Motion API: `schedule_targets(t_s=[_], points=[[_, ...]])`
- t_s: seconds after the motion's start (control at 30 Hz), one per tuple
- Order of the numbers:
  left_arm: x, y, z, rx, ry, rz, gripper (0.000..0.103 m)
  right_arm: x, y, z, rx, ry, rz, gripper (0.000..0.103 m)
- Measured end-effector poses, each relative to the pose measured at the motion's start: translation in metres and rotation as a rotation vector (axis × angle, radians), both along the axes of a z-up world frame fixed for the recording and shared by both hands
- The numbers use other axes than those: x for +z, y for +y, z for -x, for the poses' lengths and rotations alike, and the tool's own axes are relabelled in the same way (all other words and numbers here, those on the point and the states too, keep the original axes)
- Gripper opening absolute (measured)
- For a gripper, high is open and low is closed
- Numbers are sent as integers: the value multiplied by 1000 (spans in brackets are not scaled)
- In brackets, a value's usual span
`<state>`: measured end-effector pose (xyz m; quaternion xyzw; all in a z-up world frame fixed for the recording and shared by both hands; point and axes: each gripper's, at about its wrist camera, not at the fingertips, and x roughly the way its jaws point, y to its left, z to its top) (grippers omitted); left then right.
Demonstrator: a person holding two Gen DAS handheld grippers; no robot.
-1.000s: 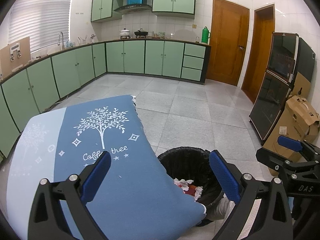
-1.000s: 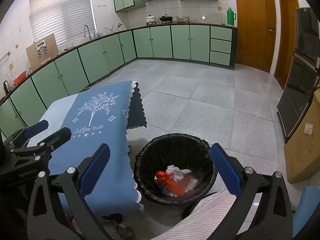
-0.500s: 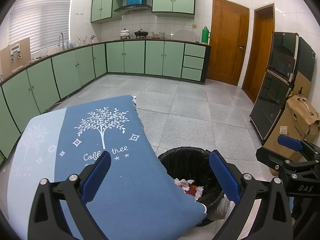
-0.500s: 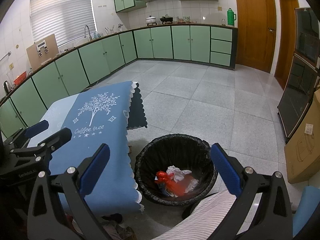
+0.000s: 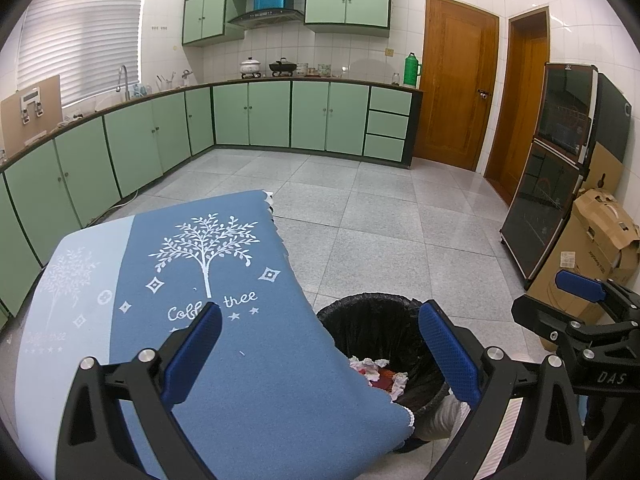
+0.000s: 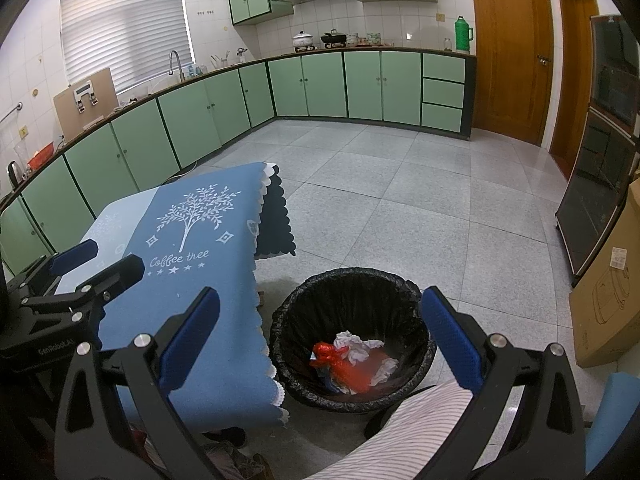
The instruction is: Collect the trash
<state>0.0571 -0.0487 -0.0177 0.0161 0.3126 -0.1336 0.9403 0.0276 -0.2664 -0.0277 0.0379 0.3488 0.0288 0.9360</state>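
A black-lined trash bin stands on the floor beside the table; it also shows in the left wrist view. Inside lie crumpled white paper and a red wrapper. My right gripper is open and empty, held above the bin. My left gripper is open and empty, held above the near edge of the blue tablecloth. The tablecloth bears a white tree print and nothing else shows on it.
Cardboard boxes and a dark glass cabinet stand at the right. Green cupboards line the far and left walls. A person's striped trouser leg is next to the bin. Grey tiled floor lies beyond.
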Motion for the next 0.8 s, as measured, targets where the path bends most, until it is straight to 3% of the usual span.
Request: schedule_targets(t_s=[0.8], points=[[1, 3, 0, 3, -2, -2, 97, 0, 2, -1, 5, 1, -6, 98]])
